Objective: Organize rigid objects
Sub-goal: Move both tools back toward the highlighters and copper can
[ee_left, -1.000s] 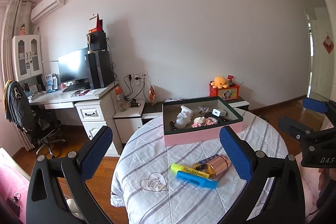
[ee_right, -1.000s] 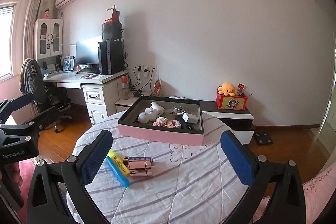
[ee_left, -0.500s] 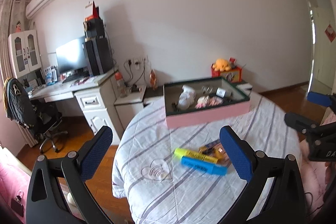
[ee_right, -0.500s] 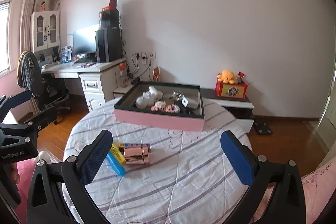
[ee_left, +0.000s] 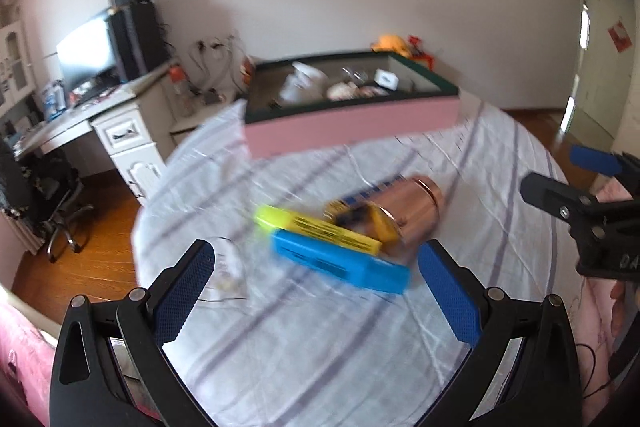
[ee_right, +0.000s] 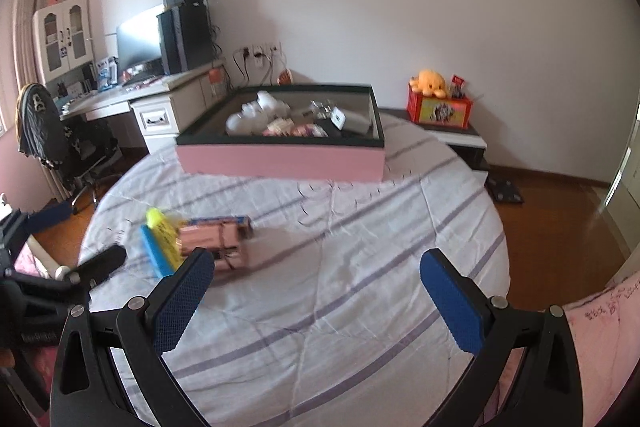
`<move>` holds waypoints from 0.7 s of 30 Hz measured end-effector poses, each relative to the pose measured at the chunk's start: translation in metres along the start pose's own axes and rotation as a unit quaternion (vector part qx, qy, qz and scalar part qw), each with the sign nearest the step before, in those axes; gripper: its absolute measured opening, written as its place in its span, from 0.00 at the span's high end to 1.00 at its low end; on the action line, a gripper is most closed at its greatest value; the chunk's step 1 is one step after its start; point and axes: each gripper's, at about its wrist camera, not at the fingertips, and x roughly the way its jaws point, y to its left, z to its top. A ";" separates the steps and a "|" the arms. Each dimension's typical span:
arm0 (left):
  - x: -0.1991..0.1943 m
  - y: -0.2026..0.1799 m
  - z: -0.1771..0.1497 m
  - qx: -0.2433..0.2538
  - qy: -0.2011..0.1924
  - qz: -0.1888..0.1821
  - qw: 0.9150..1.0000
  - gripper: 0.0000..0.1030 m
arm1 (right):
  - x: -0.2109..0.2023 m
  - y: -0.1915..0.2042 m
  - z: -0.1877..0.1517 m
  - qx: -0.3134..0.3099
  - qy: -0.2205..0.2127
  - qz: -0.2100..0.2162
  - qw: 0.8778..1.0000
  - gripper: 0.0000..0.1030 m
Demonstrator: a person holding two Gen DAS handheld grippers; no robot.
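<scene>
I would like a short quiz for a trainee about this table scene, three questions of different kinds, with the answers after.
1. True or false: the left gripper is shut on the blue marker.
2. Which thing lies beside the yellow marker? A) a spoon B) a copper-coloured can C) a plate
3. Fill in: the pink box stands on the ______ side of the table, away from both grippers.

Key
1. False: both its fingers stand wide apart, holding nothing, and so does the right gripper.
2. B
3. far
</scene>
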 end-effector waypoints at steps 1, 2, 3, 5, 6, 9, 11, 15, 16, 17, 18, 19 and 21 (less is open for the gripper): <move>0.005 -0.005 -0.001 0.004 0.007 -0.004 1.000 0.00 | 0.004 -0.003 -0.002 0.003 0.005 -0.001 1.000 0.00; 0.011 -0.009 -0.003 0.007 0.016 -0.006 1.000 0.00 | 0.008 -0.006 -0.003 0.006 0.008 -0.002 1.000 0.00; 0.017 -0.012 -0.005 0.011 0.022 -0.007 1.000 0.00 | 0.011 -0.008 -0.004 0.009 0.012 -0.002 1.000 0.00; 0.025 -0.012 -0.008 0.013 0.035 -0.001 0.999 0.00 | 0.017 -0.011 -0.005 0.013 0.018 -0.002 1.000 0.00; 0.028 -0.010 -0.010 0.012 0.041 0.005 0.999 0.00 | 0.018 -0.012 -0.006 0.014 0.020 -0.001 1.000 0.00; 0.032 0.002 -0.015 -0.002 0.052 0.014 0.999 0.00 | 0.025 -0.009 -0.007 0.011 0.028 0.003 1.000 0.00; 0.031 0.012 -0.019 -0.011 0.053 0.022 0.998 0.00 | 0.029 -0.004 -0.007 0.007 0.033 0.008 0.999 0.00; 0.032 0.030 -0.028 -0.022 0.062 0.042 0.997 0.00 | 0.039 0.011 -0.007 -0.008 0.042 0.022 0.999 0.00; 0.033 0.034 -0.030 -0.025 0.066 0.044 0.997 0.00 | 0.042 0.016 -0.006 -0.014 0.046 0.026 0.999 0.00; 0.034 0.039 -0.032 -0.030 0.070 0.047 0.996 0.00 | 0.046 0.023 -0.006 -0.022 0.050 0.029 0.998 0.00; 0.035 0.043 -0.034 -0.035 0.071 0.048 0.996 0.00 | 0.048 0.028 -0.006 -0.028 0.052 0.032 0.998 0.00; 0.035 0.047 -0.036 -0.041 0.073 0.047 0.995 0.00 | 0.051 0.034 -0.005 -0.035 0.053 0.036 0.997 0.00; 0.033 0.052 -0.037 -0.053 0.071 0.037 0.995 0.00 | 0.057 0.044 -0.004 -0.046 0.057 0.040 0.997 0.00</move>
